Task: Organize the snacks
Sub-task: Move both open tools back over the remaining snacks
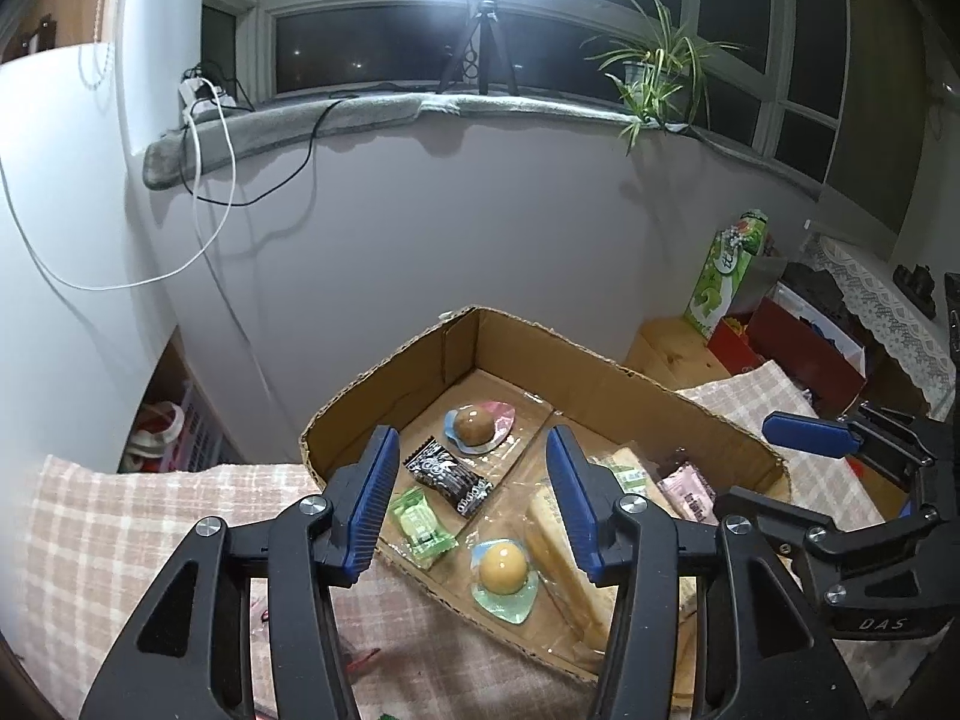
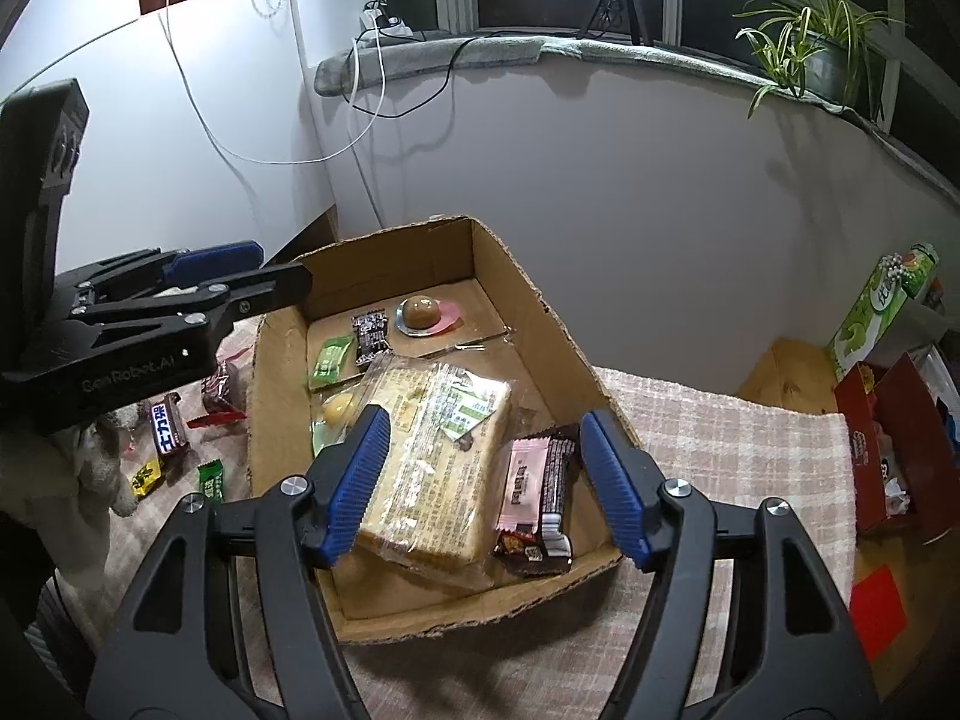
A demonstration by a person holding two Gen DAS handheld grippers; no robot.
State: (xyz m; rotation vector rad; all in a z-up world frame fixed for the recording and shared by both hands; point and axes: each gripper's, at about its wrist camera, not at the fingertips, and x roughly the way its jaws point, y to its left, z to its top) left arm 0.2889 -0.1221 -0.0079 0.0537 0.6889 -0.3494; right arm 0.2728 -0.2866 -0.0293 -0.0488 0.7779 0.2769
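Both tilt down over the box [image 2: 540, 300]. Left hand-held gripper [image 1: 474, 498] parted, empty; right hand-held gripper [image 2: 480, 480], at 3 o'clock, wider, empty.

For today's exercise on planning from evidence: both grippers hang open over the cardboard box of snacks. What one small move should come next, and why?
Probably swing the left gripper out of the cardboard box toward the loose candies on the checked cloth. Both it and the right gripper stand open and hold nothing, several snacks already lie in the box, and those candies remain outside.
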